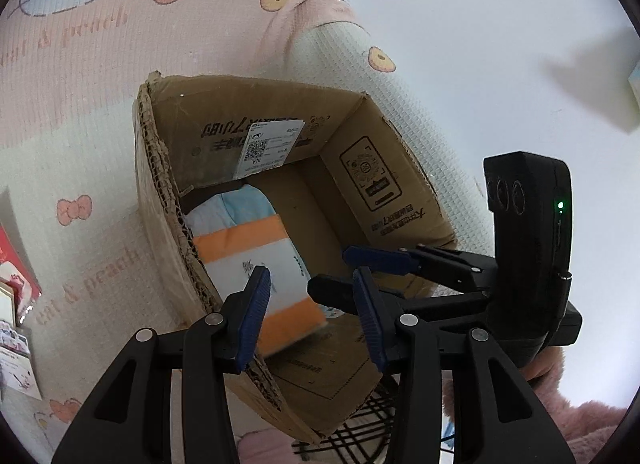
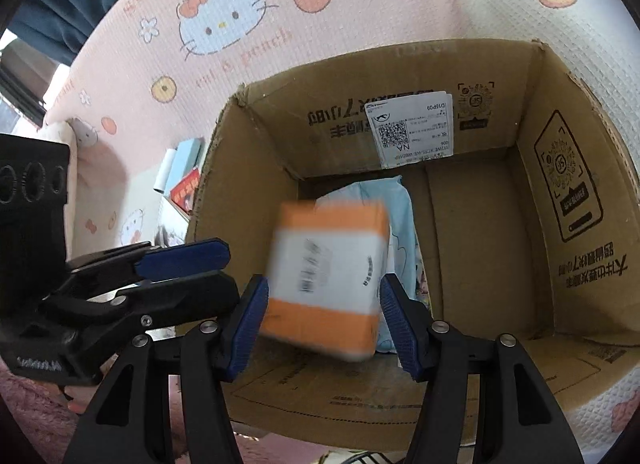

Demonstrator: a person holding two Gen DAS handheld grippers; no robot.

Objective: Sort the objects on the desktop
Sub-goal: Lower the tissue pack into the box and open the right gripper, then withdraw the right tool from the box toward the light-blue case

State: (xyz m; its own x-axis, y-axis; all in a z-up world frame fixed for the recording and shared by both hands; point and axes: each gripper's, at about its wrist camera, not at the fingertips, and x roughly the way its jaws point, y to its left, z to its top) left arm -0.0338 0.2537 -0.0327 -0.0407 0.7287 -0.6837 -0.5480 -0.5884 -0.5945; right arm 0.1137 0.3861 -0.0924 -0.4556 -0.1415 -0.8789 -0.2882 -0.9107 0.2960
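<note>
An open cardboard box (image 1: pixel 360 183) (image 2: pixel 480 248) stands on the printed cloth. Inside, an orange-and-white pack (image 1: pixel 260 264) (image 2: pixel 328 272) lies tilted over a light blue pack (image 1: pixel 244 203) (image 2: pixel 384 195). In the right wrist view the orange pack is motion-blurred between the fingers of my right gripper (image 2: pixel 323 280) (image 1: pixel 332 272); the left wrist view shows it lying apart from them, down in the box. My right gripper is open. My left gripper (image 1: pixel 311 271) (image 2: pixel 231 270) hovers open over the box's near rim with nothing between its fingers.
A pink and cream cloth (image 1: pixel 80 103) with cat and peach prints covers the surface. Cards and booklets (image 1: pixel 12 304) (image 2: pixel 184 175) lie left of the box. A black wire grid (image 1: pixel 360 424) shows under the near box corner. A pink fuzzy sleeve (image 1: pixel 580 424) is at lower right.
</note>
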